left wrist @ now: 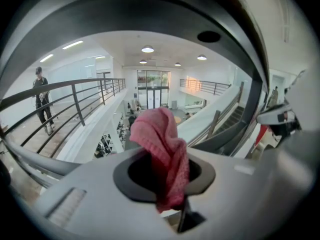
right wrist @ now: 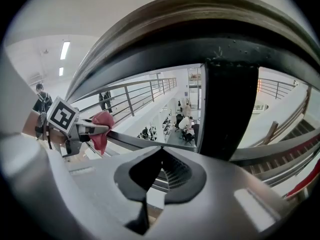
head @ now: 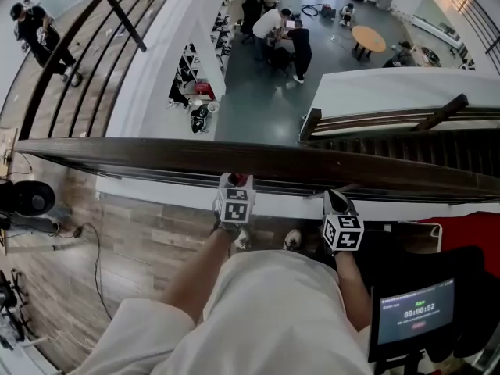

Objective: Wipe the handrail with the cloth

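- Left gripper (left wrist: 167, 184): jaws are clamped on the pink-red cloth (left wrist: 161, 145), which bunches up above the jaw tips.
- Right gripper (right wrist: 150, 184): jaws are together, with nothing between them.
- Head view, lower centre: both grippers point at the near edge of the dark handrail (head: 148, 155), which crosses the frame from left to right.
- Cloth position: at that near edge; contact with the rail cannot be confirmed.
- Upper centre of the frame: people (head: 283, 37) stand on a lower floor beyond the rail.

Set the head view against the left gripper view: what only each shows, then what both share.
Head view only: the timer screen and the wearer's lap. Left gripper view only: ceiling lights, and the left gripper shut on the red cloth up close. Both: the handrail and a person on the walkway.
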Motion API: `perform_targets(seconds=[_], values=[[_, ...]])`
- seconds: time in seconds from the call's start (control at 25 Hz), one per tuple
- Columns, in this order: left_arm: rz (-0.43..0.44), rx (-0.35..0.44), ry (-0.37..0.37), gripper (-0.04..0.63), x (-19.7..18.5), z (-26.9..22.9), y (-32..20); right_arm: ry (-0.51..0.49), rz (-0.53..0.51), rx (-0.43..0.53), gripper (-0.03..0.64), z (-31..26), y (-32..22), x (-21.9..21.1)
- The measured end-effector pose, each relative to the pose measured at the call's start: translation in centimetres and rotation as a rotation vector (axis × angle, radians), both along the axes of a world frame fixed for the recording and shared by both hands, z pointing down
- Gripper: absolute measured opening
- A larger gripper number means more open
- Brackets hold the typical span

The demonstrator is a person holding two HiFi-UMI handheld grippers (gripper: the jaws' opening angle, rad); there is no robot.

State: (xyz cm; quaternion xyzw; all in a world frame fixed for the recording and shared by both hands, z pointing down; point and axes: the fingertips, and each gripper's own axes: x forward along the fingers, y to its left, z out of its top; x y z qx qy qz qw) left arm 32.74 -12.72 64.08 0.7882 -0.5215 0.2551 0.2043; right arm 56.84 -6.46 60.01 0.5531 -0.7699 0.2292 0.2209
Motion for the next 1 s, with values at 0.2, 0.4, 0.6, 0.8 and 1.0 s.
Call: perform_targets(seconds=[0.2, 0.4, 0.6, 0.8, 1.0], values=[[0.019, -0.012, 0.005, 0.086, 1.7, 0.8, 0.6, 0.0, -0.019, 0.01, 0.003, -0.1, 0.0, -0.1], [0.041, 0.002, -0.003, 0.086, 4.2, 1.0, 0.8, -0.011, -0.02, 0.025, 0.003, -0.1, 0.4, 0.5], [0.041, -0.003, 0.005, 0.086, 6.7, 1.4, 0.9, -0.022, -0.018, 0.025, 0.003, -0.1, 1.3, 2.1], [0.056, 0.01, 0.024, 0.086, 9.0, 2.1, 0.9, -0.024, -0.015, 0.024, 0.003, 0.9, 2.0, 2.8], [0.081, 0.004, 0.04, 0.086, 13.9, -0.3, 0.9, -0.017, -0.026, 0.021, 0.003, -0.9, 2.4, 5.7]])
